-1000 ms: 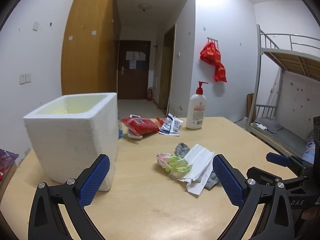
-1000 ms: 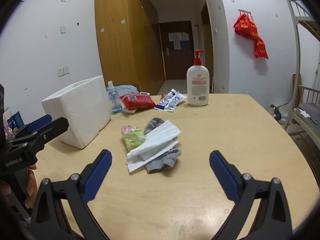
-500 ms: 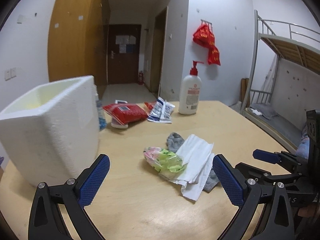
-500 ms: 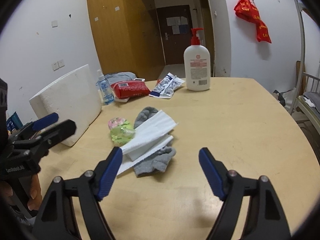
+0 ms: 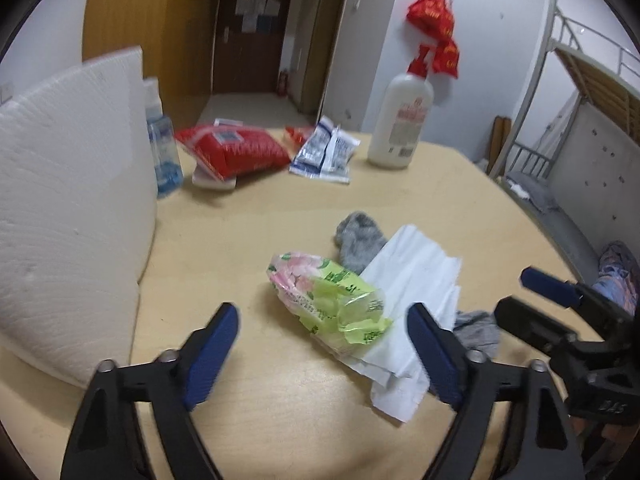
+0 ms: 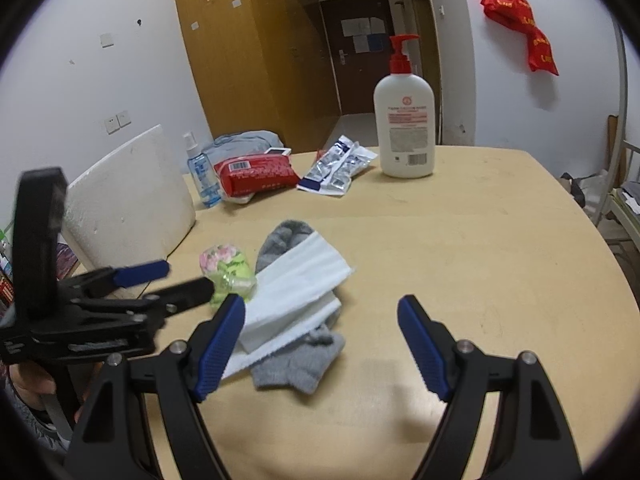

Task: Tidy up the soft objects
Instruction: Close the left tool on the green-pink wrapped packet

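A small pile lies mid-table: a crumpled green and pink tissue pack (image 5: 332, 300) (image 6: 229, 270), a white folded cloth (image 5: 412, 292) (image 6: 298, 284) and a grey sock (image 5: 356, 236) (image 6: 298, 364) under it. My left gripper (image 5: 324, 354) is open and empty, just short of the tissue pack. It also shows in the right wrist view (image 6: 168, 280). My right gripper (image 6: 320, 344) is open and empty over the sock's near end; it also shows in the left wrist view (image 5: 532, 296). A white foam box (image 5: 68, 220) (image 6: 128, 200) stands to the left.
At the back stand a lotion pump bottle (image 6: 404, 120), a red packet (image 6: 256, 176), silver sachets (image 6: 340, 168) and a small spray bottle (image 6: 200, 172). The round wooden table (image 6: 500, 260) has its edge at the right. A bunk bed (image 5: 580, 112) is beyond it.
Both grippers have moved forward and down toward the pile, which now looks larger. The jaws of both have narrowed somewhat but stay open. The left view has swung away from the foam box.
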{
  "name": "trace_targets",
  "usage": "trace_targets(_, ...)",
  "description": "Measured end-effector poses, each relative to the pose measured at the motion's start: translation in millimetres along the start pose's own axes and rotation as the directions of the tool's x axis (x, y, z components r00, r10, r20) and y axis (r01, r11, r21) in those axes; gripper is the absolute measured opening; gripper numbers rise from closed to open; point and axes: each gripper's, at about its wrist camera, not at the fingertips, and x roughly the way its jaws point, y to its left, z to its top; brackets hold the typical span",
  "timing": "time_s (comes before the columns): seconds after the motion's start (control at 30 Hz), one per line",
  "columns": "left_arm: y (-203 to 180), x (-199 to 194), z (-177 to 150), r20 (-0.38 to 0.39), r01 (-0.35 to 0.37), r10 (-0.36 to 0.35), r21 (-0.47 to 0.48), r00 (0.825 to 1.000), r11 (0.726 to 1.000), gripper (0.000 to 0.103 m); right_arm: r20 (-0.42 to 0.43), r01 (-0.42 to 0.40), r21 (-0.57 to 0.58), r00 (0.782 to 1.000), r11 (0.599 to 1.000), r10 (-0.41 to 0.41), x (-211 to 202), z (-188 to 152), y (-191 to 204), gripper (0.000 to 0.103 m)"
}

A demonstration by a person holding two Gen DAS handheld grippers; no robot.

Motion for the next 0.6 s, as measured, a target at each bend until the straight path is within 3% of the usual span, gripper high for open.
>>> trace_targets(0.27,1,33,7,-0.093,-0.009,0.008,-0.011,0.996,1.0,0.064,-0.028,-0.025,-0.008,0.999,1.0,0.025,18,9,-2,0.082)
trace_targets(0.5,0,39,8,-0.105,0.008,-0.008,-0.005,0.994,1.0,0.055,-0.054,-0.047,-0.007,0.997,0.999,0.046,26,12,-2,0.082)
trace_targets(0.6,3,37,9,-0.088,0.007,-0.008,-0.016,0.996,1.0,0.045,-0.064,-0.052,-0.011,0.997,0.999,0.051,29,12,0,0.082)
